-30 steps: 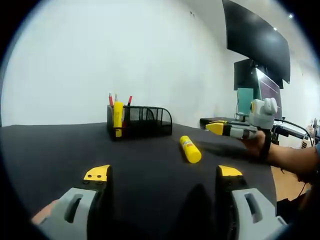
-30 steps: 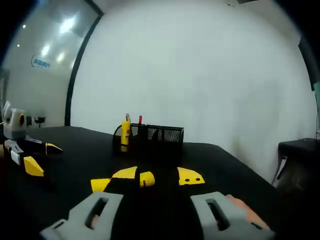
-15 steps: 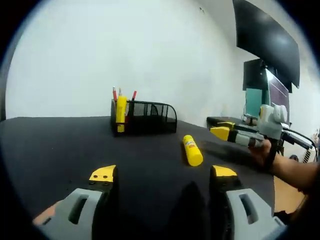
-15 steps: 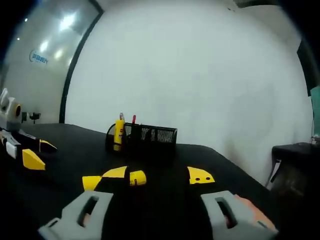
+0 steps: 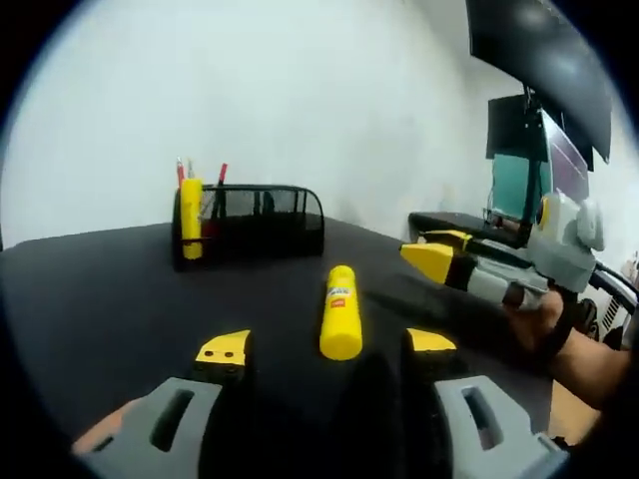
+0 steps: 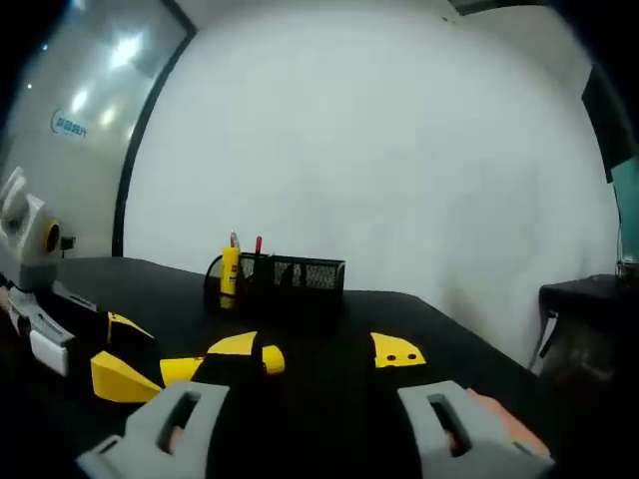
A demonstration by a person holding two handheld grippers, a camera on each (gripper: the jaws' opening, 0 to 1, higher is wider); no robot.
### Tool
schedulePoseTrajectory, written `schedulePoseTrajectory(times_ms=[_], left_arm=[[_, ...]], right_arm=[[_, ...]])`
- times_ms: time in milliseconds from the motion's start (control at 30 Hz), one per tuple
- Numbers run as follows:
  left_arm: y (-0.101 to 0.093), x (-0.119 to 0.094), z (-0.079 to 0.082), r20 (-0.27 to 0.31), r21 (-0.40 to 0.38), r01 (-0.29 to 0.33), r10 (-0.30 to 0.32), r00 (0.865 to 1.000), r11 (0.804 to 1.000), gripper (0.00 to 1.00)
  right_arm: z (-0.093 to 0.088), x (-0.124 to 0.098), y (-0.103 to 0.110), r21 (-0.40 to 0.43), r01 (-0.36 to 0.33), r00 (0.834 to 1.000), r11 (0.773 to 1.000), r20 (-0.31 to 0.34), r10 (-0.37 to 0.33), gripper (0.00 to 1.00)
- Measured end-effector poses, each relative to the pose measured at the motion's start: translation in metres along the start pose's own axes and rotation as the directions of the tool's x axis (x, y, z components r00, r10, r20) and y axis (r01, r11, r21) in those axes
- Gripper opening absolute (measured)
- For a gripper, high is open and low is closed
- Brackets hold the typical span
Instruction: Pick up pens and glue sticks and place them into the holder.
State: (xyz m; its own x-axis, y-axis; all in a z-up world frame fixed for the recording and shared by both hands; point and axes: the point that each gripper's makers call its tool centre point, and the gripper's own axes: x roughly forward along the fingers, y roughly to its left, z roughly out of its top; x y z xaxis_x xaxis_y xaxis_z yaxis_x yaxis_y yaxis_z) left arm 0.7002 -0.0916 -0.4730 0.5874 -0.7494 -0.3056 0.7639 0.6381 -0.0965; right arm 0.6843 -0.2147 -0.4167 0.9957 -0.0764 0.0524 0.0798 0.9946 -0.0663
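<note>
- Black cloth is seen covering the bench (image 5: 90, 299), with a plain white wall behind it.
- A yellow glue stick (image 5: 340, 311) is seen lying on the bench in the left gripper view, just ahead of the left gripper (image 5: 327, 346) and between the lines of its two yellow-tipped jaws; its near end points toward the camera.
- The left gripper's jaws are spread wide, and nothing is held between them.
- A black mesh holder (image 5: 250, 222) is seen farther back on the bench, well apart from the loose glue stick. A second yellow glue stick (image 5: 191, 218) stands upright at its left end, with red pens (image 5: 221, 177) sticking up beside it.
- The right gripper (image 5: 439, 257) is seen entering the left gripper view from the right, held by a hand (image 5: 544, 321); its yellow tips point toward the loose glue stick, with a gap left between.
- In the right gripper view, the right gripper (image 6: 315, 347) is seen with its jaws wide apart and empty; the loose glue stick (image 6: 269, 358) lies low between them, close to the left jaw tip.
- The holder (image 6: 285, 282) is seen beyond it in that view, with the upright glue stick (image 6: 230, 273) at its left end.
- The left gripper (image 6: 120, 354) is seen at the left of the right gripper view, yellow tips low over the bench (image 6: 449, 329).
</note>
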Motion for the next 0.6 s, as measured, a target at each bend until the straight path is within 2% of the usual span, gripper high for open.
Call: schedulePoseTrajectory(times_ms=[100,267,400,600], left_arm=[[-0.003,0.009,0.0,-0.002,0.008,-0.001,0.001,1.0,1.0,0.53],[-0.003,0.018,-0.006,-0.023,0.016,-0.015,0.015,1.0,1.0,0.43],[-0.004,0.021,-0.009,-0.027,0.021,-0.014,0.015,1.0,1.0,0.41],[-0.004,0.024,-0.01,-0.03,0.064,-0.031,0.033,0.999,0.997,0.3]], right_arm=[[0.0,0.0,0.0,0.004,-0.003,1.0,1.0,0.002,0.003,0.37],[0.001,0.0,0.0,0.015,-0.005,1.0,1.0,0.008,0.005,0.37],[0.002,0.0,0.0,0.027,-0.007,1.0,1.0,0.01,0.007,0.36],[0.002,0.0,0.001,0.033,-0.016,1.0,0.999,0.015,0.015,0.35]])
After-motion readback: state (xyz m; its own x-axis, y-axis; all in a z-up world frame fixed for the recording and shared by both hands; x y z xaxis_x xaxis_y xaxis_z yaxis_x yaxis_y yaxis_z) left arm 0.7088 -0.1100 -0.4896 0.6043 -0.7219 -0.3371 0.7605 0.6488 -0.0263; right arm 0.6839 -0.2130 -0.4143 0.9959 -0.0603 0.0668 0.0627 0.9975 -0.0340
